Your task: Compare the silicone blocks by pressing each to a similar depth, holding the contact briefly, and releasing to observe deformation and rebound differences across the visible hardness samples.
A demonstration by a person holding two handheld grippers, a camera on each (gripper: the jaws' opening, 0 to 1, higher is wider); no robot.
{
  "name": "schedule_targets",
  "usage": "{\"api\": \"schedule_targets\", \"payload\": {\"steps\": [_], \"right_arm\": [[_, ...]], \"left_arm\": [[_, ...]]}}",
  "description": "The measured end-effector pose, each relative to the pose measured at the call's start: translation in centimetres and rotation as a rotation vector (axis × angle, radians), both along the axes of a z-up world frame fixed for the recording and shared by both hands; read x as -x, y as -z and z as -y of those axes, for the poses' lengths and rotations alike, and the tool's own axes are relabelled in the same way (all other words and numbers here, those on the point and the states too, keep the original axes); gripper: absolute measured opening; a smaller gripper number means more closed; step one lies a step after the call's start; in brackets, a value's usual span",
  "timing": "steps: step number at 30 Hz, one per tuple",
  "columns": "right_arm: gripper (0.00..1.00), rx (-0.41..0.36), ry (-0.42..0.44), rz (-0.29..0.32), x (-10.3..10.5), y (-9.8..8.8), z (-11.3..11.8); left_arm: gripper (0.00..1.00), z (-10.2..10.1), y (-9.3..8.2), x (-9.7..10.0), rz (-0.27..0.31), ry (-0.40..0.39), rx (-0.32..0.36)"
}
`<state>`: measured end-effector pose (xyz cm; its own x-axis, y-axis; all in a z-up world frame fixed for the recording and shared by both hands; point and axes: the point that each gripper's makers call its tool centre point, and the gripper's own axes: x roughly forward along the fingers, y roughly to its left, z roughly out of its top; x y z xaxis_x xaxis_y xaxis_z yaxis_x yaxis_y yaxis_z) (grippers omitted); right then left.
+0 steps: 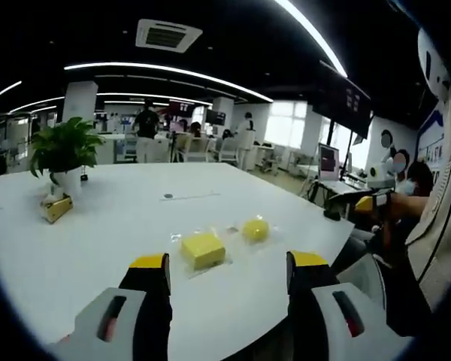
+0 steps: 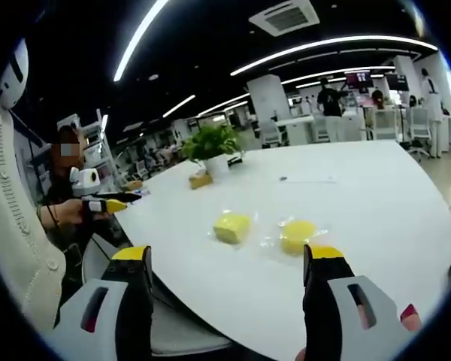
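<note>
Hovering above the near edge of the white table (image 1: 98, 226), both grippers hold their jaws wide apart with nothing between them, and neither touches a sample. 2 yellow silicone samples lie side by side on clear wrap near that edge: a square block (image 1: 203, 250) and a round block (image 1: 255, 229). In the left gripper view the left gripper (image 1: 227, 274) points almost straight at the square block, which sits just ahead between the jaw tips, the round one a little further and to the right. In the right gripper view the right gripper (image 2: 229, 271) has the square block (image 2: 232, 227) ahead and the round block (image 2: 298, 235) nearer its right jaw. Judging from this, no press has begun; the left gripper looks better lined up for the square block. A potted plant (image 1: 62, 154) stands well apart, further back.
</note>
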<state>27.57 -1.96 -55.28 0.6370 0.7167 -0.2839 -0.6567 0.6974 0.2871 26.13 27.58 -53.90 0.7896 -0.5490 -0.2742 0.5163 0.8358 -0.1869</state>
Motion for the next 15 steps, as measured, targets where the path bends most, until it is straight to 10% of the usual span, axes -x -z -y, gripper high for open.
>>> {"api": "schedule_targets", "payload": {"steps": [15], "right_arm": [[0.76, -0.001, 0.001, -0.005, -0.27, 0.65, 0.39]], "left_arm": [[0.60, 0.02, 0.11, 0.05, -0.006, -0.001, -0.007]]}}
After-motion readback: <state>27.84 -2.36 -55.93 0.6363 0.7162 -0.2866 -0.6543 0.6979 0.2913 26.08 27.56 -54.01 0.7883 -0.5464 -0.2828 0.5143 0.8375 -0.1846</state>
